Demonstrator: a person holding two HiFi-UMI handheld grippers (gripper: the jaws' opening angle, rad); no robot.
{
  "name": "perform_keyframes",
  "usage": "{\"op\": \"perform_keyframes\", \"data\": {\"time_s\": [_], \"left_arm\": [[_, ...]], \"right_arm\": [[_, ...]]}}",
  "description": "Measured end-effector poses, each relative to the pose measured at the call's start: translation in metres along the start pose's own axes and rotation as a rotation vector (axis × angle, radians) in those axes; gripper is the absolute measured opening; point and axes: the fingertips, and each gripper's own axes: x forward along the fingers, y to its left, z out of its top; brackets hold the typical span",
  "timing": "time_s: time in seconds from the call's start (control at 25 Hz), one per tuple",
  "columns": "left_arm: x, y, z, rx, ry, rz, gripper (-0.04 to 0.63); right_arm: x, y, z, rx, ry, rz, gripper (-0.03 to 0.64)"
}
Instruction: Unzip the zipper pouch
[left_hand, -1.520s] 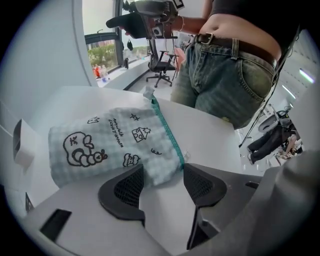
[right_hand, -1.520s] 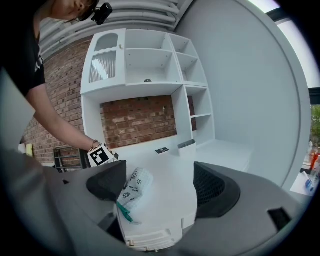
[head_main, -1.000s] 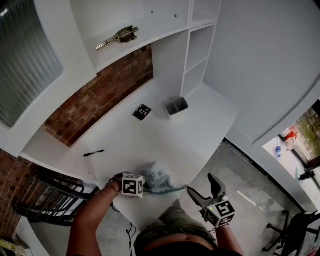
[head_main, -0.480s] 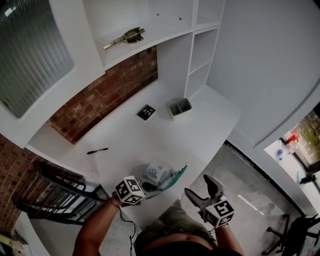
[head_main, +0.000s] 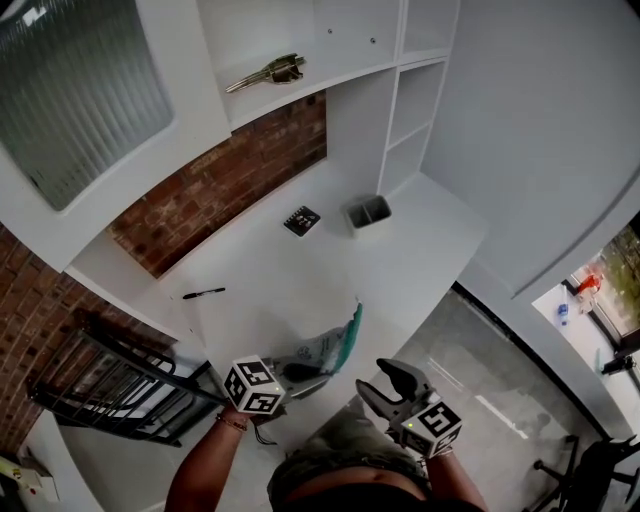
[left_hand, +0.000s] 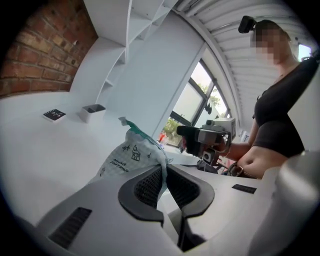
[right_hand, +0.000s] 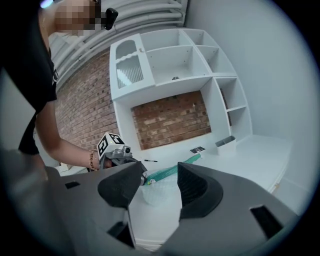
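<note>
**A:** Where is the zipper pouch (head_main: 318, 352)?

**B:** At the near edge of the white worktop (head_main: 400, 262). The left gripper (left_hand: 164, 172) has it. Its jaws are pressed together on a fold of the pouch's pale, printed fabric, and the pouch stands up out of them.

**A:** Which end is up?

**B:** The teal zipper edge (head_main: 352, 335). In the head view it slants up and toward the back of the worktop. In the right gripper view it runs as a teal strip from the left gripper toward the right, with the pale body below it. I cannot tell whether the bottom of the pouch touches the worktop.

**A:** And the right gripper (right_hand: 161, 180)?

**B:** Its jaws stand part way apart and have just been closing, with nothing between them. The pouch shows through the gap, but it lies farther off. In the head view that gripper sits to the right of the pouch, near it but not touching.

**A:** What else is on the worktop?

**B:** A black pen (head_main: 203, 293) lies near the left edge, well apart from the pouch. Farther back there is a small dark square card (head_main: 302, 221), and to its right a grey open box (head_main: 369, 212). A brick wall (head_main: 235, 180) backs the worktop. On the shelf (head_main: 300, 85) above it lies a brass-coloured metal object (head_main: 265, 72).
</note>
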Motion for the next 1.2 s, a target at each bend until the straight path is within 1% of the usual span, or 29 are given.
{"op": "perform_keyframes", "data": {"time_s": [0.24,0.36,0.48,0.56,0.6,0.64,0.72,0.92,1.2], "left_arm": [[-0.013,-0.019,0.008,0.018,-0.076,0.037,0.028],[-0.017,-0.033,0.009,0.024,-0.101,0.037,0.026],[-0.02,-0.047,0.015,0.029,-0.134,0.031,0.026],[-0.024,-0.056,0.018,0.031,-0.157,0.024,0.026],[-0.026,-0.059,0.019,0.034,-0.165,0.021,0.026],[-0.028,-0.062,0.02,0.04,-0.168,0.021,0.026],[-0.033,-0.066,0.019,0.055,-0.166,0.027,0.026],[-0.039,-0.075,0.016,0.069,-0.161,0.025,0.026],[-0.041,-0.083,0.013,0.092,-0.16,0.02,0.025]], "right_arm": [[0.005,0.027,-0.001,-0.052,0.024,0.075,0.21],[0.005,0.037,-0.006,-0.064,0.04,0.1,0.193],[0.008,0.046,-0.012,-0.097,0.053,0.142,0.18],[0.008,0.053,-0.008,-0.103,0.052,0.15,0.158],[0.008,0.056,-0.006,-0.105,0.049,0.151,0.133],[0.008,0.059,-0.004,-0.11,0.047,0.15,0.108],[0.008,0.064,-0.004,-0.122,0.046,0.147,0.085],[0.004,0.074,-0.006,-0.142,0.039,0.143,0.066],[0.001,0.085,-0.01,-0.158,0.061,0.157,0.009]]}}
